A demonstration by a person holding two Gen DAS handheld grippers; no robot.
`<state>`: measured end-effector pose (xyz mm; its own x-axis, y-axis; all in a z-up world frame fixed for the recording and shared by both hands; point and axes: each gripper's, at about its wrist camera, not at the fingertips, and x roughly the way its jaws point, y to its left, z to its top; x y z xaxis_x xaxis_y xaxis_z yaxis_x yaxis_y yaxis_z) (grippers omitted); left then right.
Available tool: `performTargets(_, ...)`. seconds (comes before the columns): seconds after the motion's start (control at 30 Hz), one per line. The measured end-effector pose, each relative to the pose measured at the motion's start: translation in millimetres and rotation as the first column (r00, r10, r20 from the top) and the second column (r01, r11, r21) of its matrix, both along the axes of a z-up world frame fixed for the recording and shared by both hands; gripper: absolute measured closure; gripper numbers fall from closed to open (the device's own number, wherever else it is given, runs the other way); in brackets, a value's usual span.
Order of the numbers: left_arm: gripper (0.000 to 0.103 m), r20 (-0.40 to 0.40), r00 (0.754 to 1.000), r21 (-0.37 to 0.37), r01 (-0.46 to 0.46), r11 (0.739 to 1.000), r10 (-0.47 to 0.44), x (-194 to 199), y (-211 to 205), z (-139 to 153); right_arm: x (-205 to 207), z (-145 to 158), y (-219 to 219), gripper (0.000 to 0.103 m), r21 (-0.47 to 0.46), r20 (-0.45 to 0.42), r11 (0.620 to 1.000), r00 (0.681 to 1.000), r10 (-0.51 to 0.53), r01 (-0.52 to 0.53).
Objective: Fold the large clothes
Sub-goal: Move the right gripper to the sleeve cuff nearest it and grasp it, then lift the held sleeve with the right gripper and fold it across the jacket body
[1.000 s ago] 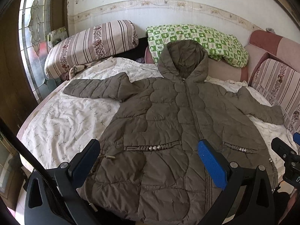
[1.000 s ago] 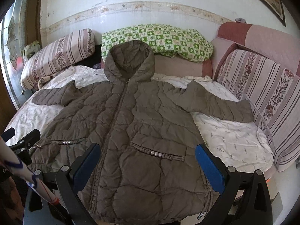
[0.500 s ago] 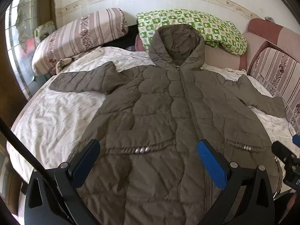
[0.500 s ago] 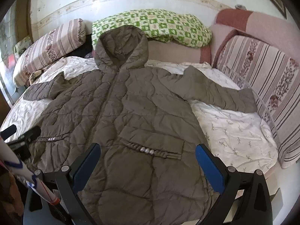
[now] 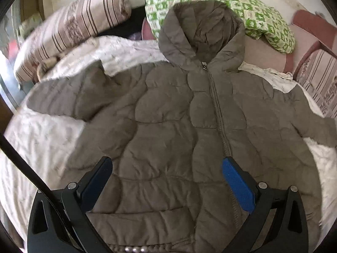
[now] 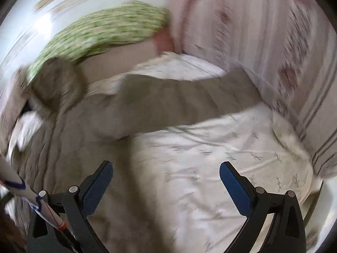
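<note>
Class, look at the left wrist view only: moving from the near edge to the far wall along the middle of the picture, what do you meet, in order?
Left gripper with its jaws open → row of pocket studs → jacket body with zipper → hood → green patterned pillow.

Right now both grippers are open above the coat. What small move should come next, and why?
Probably bring the right hand-held gripper forward to the coat's right sleeve and close on it. The coat lies flat and zipped with both sleeves spread, so folding a sleeve inward seems first. This gripper is open, over the bedsheet, and faces that sleeve.
</note>
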<state>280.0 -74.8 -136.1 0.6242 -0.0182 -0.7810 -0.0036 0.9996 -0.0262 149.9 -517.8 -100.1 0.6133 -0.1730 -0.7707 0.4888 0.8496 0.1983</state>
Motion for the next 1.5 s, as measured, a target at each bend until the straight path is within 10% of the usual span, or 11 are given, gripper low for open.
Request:
performTargets(0.17, 0.0, 0.05, 0.999, 0.074, 0.007, 0.997, -0.011, 15.3, -8.2, 4.5, 4.5, -10.9, -75.5, 0.002, 0.16, 0.035, 0.976, 0.987, -0.158, 0.15)
performTargets(0.5, 0.0, 0.016, 1.0, 0.06, -0.015, 0.998, 0.014, 31.1, 3.5, -3.0, 16.4, -21.7, -165.8, 0.013, 0.183, 0.04, 0.911, 0.923, -0.383, 0.37)
performTargets(0.7, 0.0, 0.016, 1.0, 0.055, 0.003, 0.998, -0.004, 31.2, 1.0, -4.1, 33.6, -49.8, -196.1, 0.038, 0.217, 0.02, 0.897, 0.917, -0.398, 0.385)
performTargets(1.23, 0.0, -0.029, 0.999, 0.064, 0.042, 0.997, -0.041, 37.2, -11.1, -19.7, 62.3, -87.7, -228.0, 0.041, 0.166, -0.01, 0.885, 0.899, -0.439, 0.434)
performTargets(1.4, 0.0, -0.031, 0.998, 0.073, 0.052, 0.996, -0.05, 37.2, -14.9, -20.6, 65.9, -87.0, -222.9, 0.079, 0.154, 0.037, 0.901, 0.909, -0.414, 0.405)
performTargets(1.5, 0.0, -0.025, 0.998, 0.072, 0.052, 0.996, -0.05, 36.1, -14.7, -18.8, 63.9, -64.7, -212.5, 0.085, 0.132, 0.101, 0.912, 0.91, -0.403, 0.389)
